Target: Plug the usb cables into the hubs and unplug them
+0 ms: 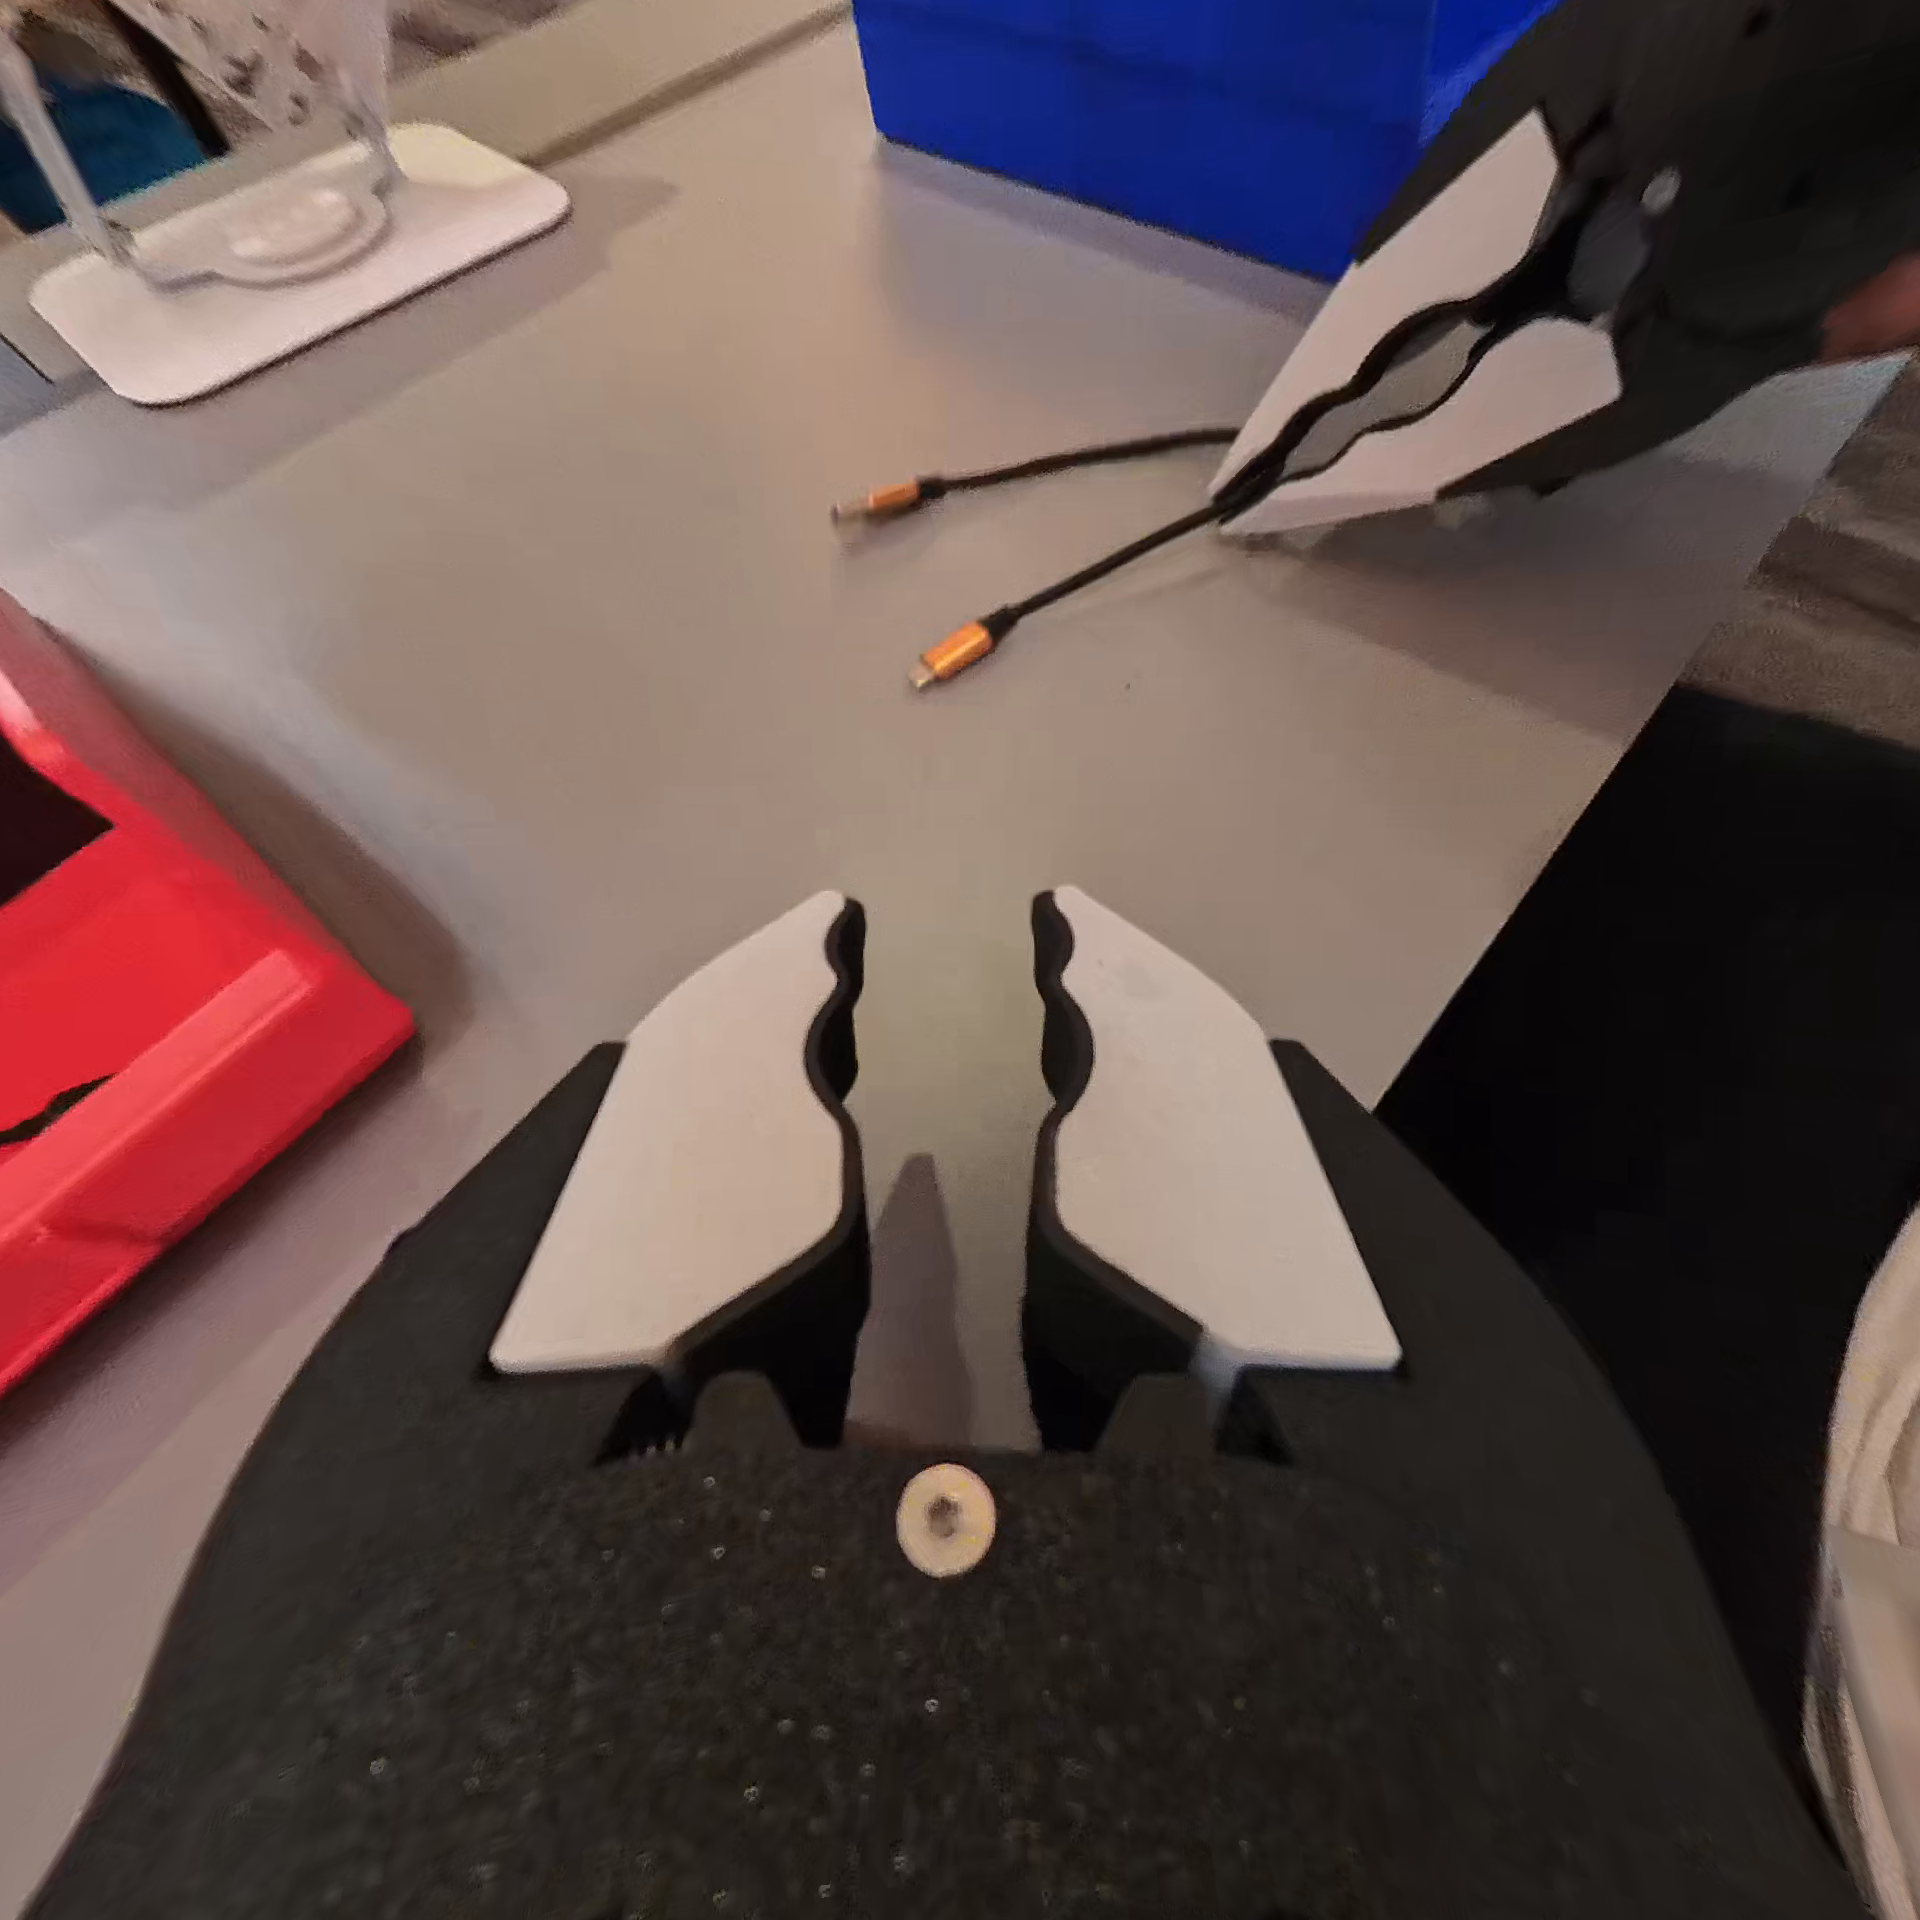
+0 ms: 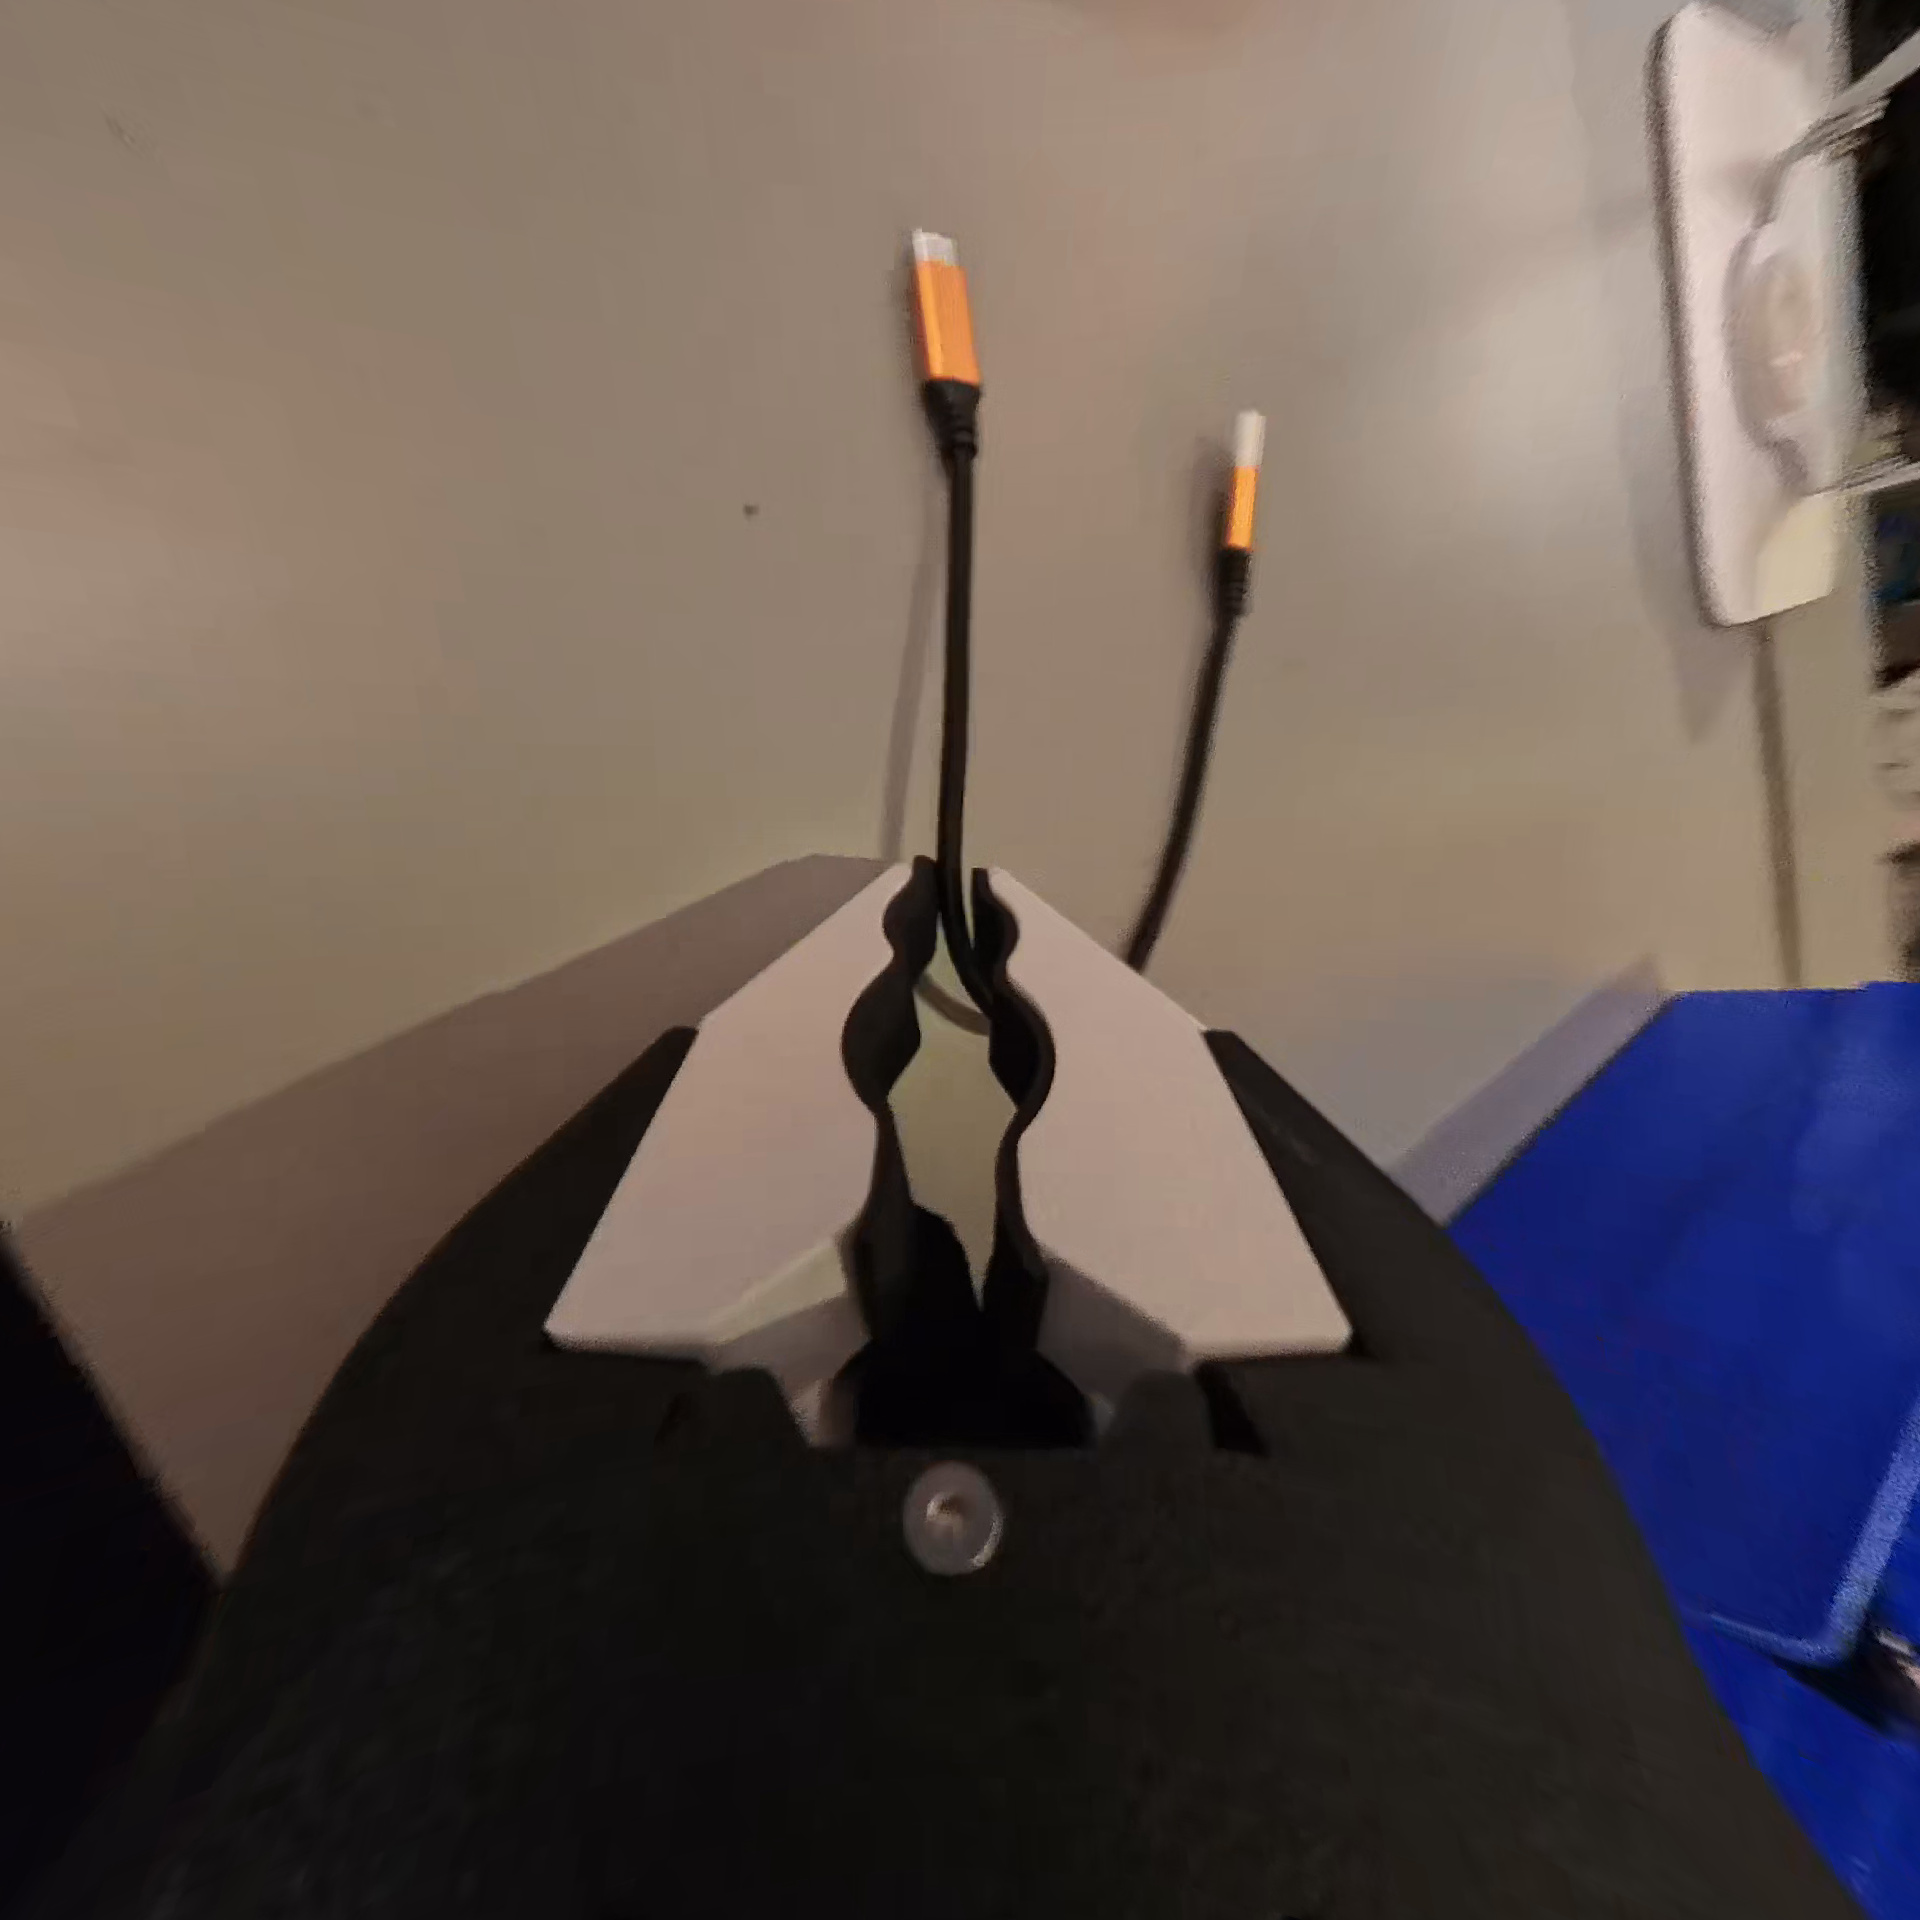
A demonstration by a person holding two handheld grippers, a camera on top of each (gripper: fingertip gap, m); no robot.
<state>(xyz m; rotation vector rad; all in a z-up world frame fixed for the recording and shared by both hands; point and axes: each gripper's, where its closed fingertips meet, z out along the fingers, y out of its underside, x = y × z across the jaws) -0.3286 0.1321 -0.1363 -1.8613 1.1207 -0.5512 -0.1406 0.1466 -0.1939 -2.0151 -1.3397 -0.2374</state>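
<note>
Your left wrist view looks low across the desk (image 1: 623,623); your right looks closely down; both share the black cables (image 2: 961,644).

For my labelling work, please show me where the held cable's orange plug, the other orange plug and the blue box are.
held cable's orange plug (image 2: 943,322), right wrist view, orange shell
other orange plug (image 2: 1241,507), right wrist view, orange shell
blue box (image 1: 1132,114), left wrist view, front wall
</note>
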